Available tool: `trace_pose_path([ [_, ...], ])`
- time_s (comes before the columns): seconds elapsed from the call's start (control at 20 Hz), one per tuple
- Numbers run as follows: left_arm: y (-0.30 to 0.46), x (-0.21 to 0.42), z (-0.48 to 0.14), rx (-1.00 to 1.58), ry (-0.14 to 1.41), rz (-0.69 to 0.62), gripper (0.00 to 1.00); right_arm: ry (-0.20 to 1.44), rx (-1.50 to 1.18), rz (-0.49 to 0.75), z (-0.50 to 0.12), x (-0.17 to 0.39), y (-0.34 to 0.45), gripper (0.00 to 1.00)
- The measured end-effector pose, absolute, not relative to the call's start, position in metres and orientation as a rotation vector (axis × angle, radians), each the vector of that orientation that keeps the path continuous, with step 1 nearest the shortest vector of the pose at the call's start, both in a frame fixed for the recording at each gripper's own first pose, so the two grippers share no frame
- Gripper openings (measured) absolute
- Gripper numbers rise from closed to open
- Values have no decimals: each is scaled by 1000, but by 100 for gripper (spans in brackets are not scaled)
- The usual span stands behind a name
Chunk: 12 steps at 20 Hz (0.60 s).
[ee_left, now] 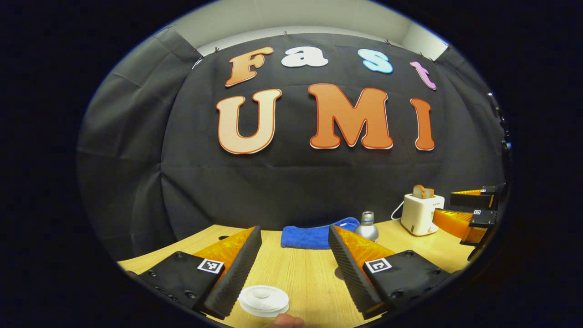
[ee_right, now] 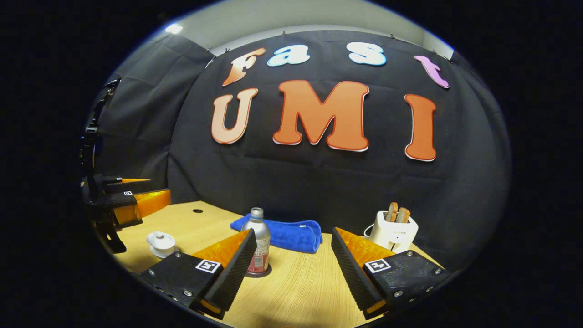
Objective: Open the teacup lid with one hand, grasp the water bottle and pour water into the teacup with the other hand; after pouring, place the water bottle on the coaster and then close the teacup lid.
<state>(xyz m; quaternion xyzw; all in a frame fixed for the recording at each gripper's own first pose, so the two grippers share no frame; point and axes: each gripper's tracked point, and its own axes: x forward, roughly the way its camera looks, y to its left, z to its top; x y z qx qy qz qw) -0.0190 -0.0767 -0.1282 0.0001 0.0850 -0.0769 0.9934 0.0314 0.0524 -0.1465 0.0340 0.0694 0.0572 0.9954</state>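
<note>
both grippers spread: left gripper point(ee_left: 295, 269) above the lidded teacup point(ee_left: 263, 300), right gripper point(ee_right: 291, 269) near the bottle point(ee_right: 257, 243) on its coaster point(ee_right: 258, 273).

A white teacup point(ee_right: 160, 243) with white lid, a silver bottle point(ee_right: 257, 246) with a red label, a blue towel point(ee_right: 284, 234), a cream toaster point(ee_right: 392, 231), a pale wood-grain counter point(ee_right: 296, 282).
</note>
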Motion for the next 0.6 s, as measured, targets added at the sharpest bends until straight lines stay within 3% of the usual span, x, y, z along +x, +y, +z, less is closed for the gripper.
trace_pose_path([
  [0.2,-74,-16,-109,-14,142,-119,100,73,24,49,-122,27,34,99],
  [0.35,-76,-21,-92,-18,108,-116,93,64,31,51,-115,22,37,99],
  [0.45,-74,-24,-83,-8,85,-112,97,61,40,48,-113,21,38,99],
  [0.6,-72,-25,-72,-8,55,-101,93,58,46,58,-110,19,43,100],
])
